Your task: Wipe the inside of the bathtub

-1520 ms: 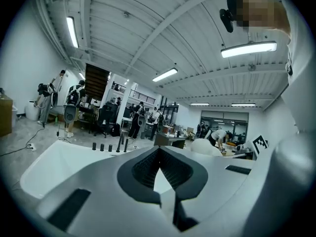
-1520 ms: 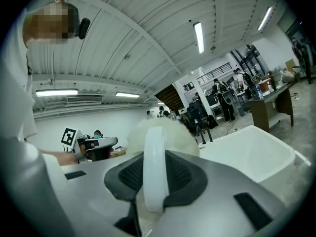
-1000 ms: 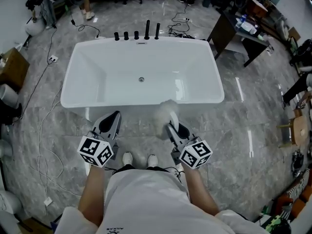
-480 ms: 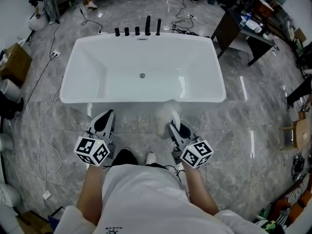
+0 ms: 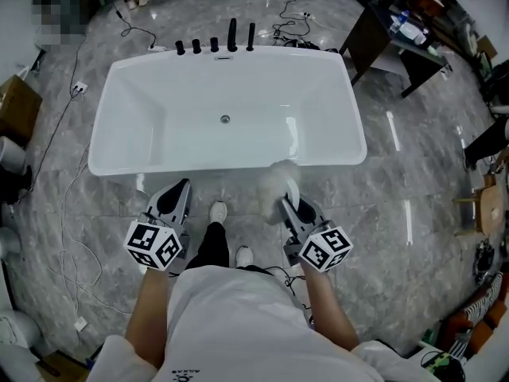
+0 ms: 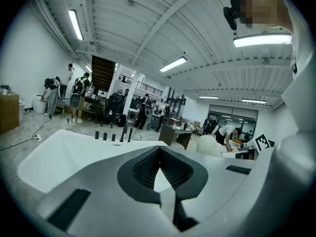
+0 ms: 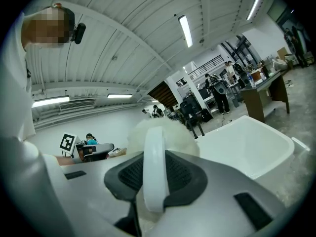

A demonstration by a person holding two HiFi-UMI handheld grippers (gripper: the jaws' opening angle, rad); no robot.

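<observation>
A large open lab or workshop hall is shown: a white bathtub (image 5: 127, 122) is set freestanding on a grey stone-patterned floor (image 5: 413, 189) strewn with cables (image 5: 65, 193), with a dark desk (image 5: 380, 44) and a cardboard box (image 5: 16, 106) nearby. In the left gripper view, a high ribbed ceiling (image 6: 148, 19) with strip lights (image 6: 173, 64) is seen, and people (image 6: 78, 90) are gathered beyond the tub.

The bathtub (image 5: 135, 110) at upper centre is smooth, glossy white, its taps (image 5: 231, 34) matt black. The floor (image 5: 413, 213) is polished grey marble-look stone; the duster (image 5: 270, 181) is fluffy white fibre on a smooth plastic handle.
</observation>
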